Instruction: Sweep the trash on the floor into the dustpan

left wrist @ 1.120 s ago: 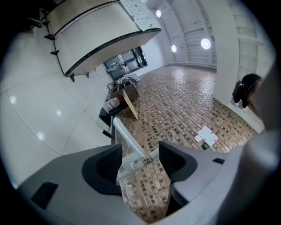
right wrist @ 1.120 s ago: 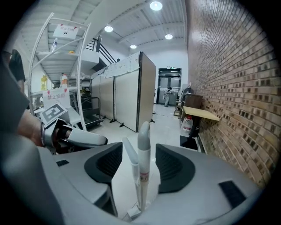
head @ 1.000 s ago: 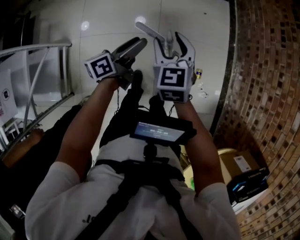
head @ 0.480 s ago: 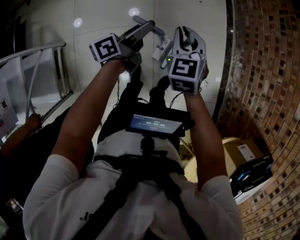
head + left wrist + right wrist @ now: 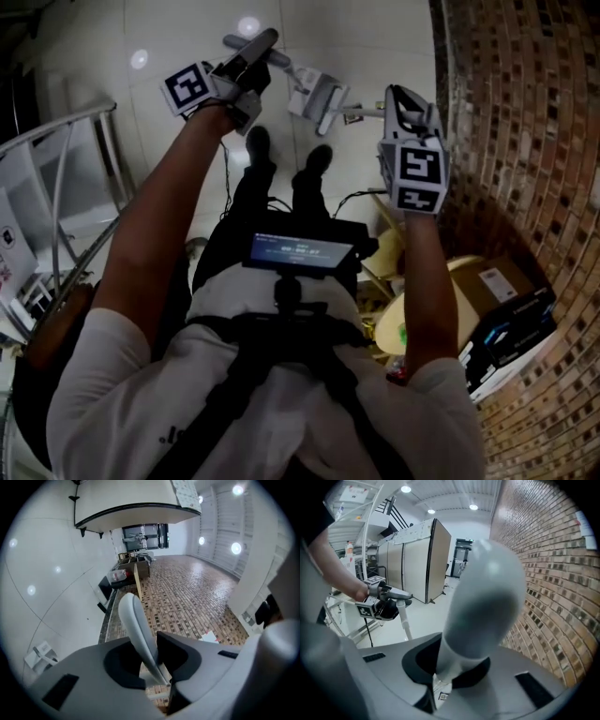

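Note:
My left gripper point(image 5: 255, 47) is at the upper left of the head view. Its jaws have just been closing and now pinch a flat white handle point(image 5: 136, 625); that handle's stick point(image 5: 405, 623) hangs down from it in the right gripper view. My right gripper point(image 5: 405, 101), close to the brick wall, is shut on a thick round white handle point(image 5: 480, 606). White dustpan and broom parts point(image 5: 314, 94) lie on the pale floor beyond the person's shoes point(image 5: 258, 145), between the two grippers. I cannot tell which handle belongs to which part. No trash shows clearly.
A curved brick wall point(image 5: 506, 112) runs down the right side. At its foot are a cardboard box point(image 5: 487, 281) and a black box point(image 5: 511, 337). A metal rail point(image 5: 66, 159) stands at the left. Tall cabinets point(image 5: 417, 559) stand farther off.
The right gripper closed on the round handle and swung right toward the brick wall. The left gripper moved up and left in the picture and closed on the flat handle.

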The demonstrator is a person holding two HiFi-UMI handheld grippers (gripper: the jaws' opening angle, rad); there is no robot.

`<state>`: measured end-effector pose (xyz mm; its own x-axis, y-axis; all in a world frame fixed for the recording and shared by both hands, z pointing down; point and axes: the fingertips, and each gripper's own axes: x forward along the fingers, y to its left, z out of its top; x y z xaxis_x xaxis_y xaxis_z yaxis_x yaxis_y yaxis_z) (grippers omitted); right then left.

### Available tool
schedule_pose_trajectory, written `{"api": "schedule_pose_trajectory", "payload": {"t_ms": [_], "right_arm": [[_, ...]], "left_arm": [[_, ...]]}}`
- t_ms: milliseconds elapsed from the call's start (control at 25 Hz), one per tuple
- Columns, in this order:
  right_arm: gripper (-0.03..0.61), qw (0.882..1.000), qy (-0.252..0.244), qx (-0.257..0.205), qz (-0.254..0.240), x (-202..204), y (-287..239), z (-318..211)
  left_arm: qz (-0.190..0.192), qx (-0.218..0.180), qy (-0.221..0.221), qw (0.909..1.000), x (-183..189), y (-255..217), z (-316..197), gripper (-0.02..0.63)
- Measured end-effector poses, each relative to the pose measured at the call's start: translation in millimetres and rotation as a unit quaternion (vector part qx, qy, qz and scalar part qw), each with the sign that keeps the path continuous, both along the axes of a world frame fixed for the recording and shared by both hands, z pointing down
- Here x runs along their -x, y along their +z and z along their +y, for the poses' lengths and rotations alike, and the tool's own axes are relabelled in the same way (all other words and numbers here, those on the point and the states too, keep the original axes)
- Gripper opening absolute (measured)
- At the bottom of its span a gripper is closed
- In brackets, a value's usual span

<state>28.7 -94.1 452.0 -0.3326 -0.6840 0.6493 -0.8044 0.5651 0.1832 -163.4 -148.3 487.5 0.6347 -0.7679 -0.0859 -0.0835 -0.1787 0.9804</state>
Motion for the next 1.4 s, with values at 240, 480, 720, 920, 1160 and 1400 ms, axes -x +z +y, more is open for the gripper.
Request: {"api": "schedule_pose_trajectory", "payload": {"t_ms": [240,480,720,920,1160,1400], "right_arm": [[0.014,0.999,-0.028,0.008,0.019,-57,-6,21],[0.012,0.998,-0.028,0.008,0.059,-99,24,26],[0.015,0.998,0.031,0.015,0.044,-120,43,27],[0.025,0.983,0.177,0.040,-0.033,-147,54,37],[0.031,0.953,0.283,-0.009,-0.108,-163,41,21],[0.031,0.954,0.240,-0.022,-0.177,-129,21,-16]], "left_arm": [[0.069,0.014,0.000,0.9975,-14,-5,9,0.025],[0.054,0.014,0.016,0.9983,-33,-4,23,0.023],[0.049,0.021,0.024,0.9983,-35,-3,21,0.023],[0.053,0.025,0.035,0.9977,-46,-5,27,0.023],[0.058,0.028,0.043,0.9970,-48,-1,29,0.023],[0.067,0.018,0.037,0.9969,-53,-7,16,0.023]]}}
